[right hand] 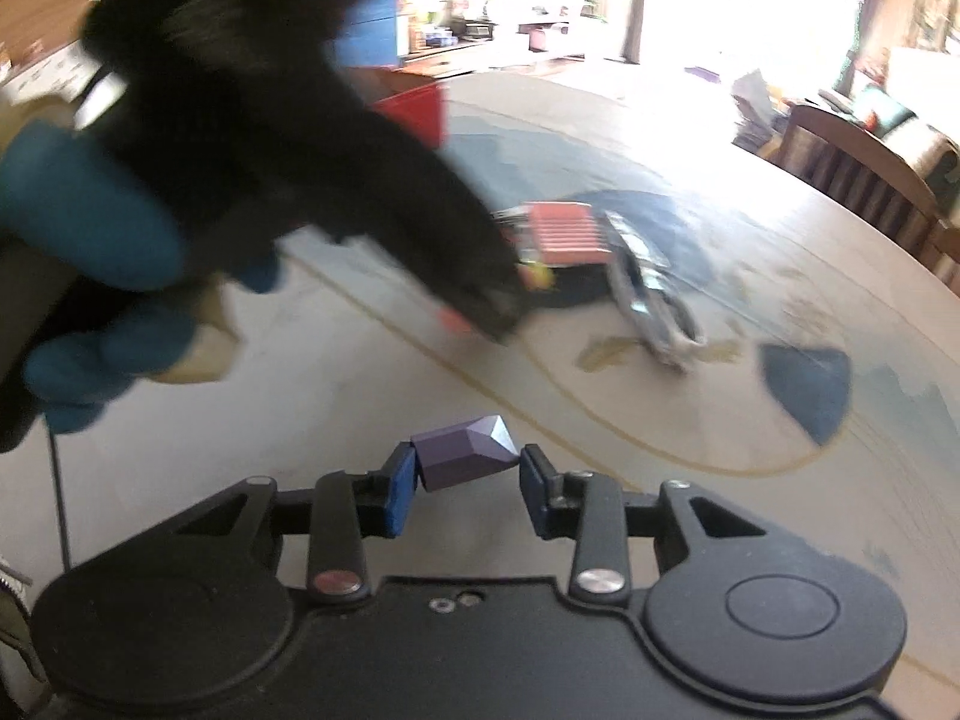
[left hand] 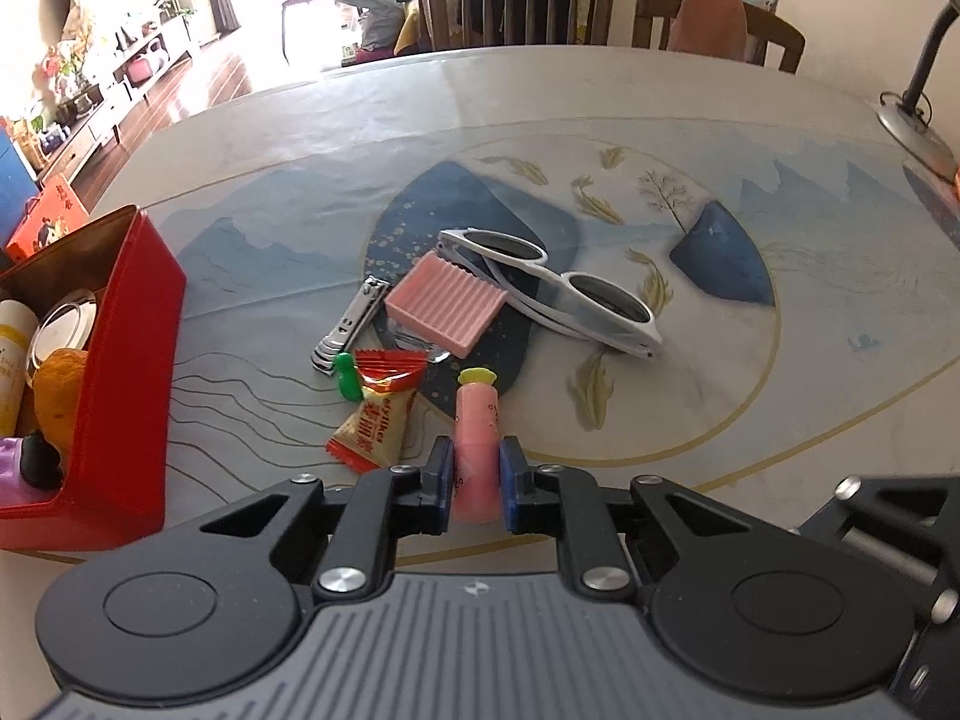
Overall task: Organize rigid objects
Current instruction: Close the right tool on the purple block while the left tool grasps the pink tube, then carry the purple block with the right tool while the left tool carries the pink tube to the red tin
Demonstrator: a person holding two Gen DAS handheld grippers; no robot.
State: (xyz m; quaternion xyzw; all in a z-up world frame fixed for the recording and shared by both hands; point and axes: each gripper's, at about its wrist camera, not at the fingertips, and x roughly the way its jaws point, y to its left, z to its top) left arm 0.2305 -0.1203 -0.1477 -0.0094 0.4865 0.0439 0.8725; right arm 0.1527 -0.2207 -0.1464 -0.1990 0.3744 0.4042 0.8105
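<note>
In the left wrist view our left gripper (left hand: 475, 480) sits at the bottom centre of the frame with its blue pads (left hand: 442, 474) clamped on a pink tube with a yellow cap (left hand: 476, 438), which stands tilted slightly away from us. Just to the left of the tube lies a red and yellow candy packet (left hand: 379, 411), touching a small green piece (left hand: 347, 378). Above those, near the middle of the frame, a metal nail clipper (left hand: 351, 324) lies beside a pink ribbed case (left hand: 447, 309), and white-framed sunglasses (left hand: 558, 291) stretch to the right of the case, one end tucked behind it. All of this rests on the painted table (left hand: 780, 396). At the left edge a red tin box (left hand: 135, 360) stands open, with a round metal lid, a white bottle, an orange object and a purple toy inside.

In the right wrist view our right gripper (right hand: 468, 480) holds a faceted purple block (right hand: 465, 459) at the lower centre, the pads pressed against its two ends. Upper left, blurred, we see a blue-gloved hand (right hand: 90, 222) on the other gripper, which reaches toward the pink case and the sunglasses in the middle of the frame. The red box shows behind it, near the top.
</note>
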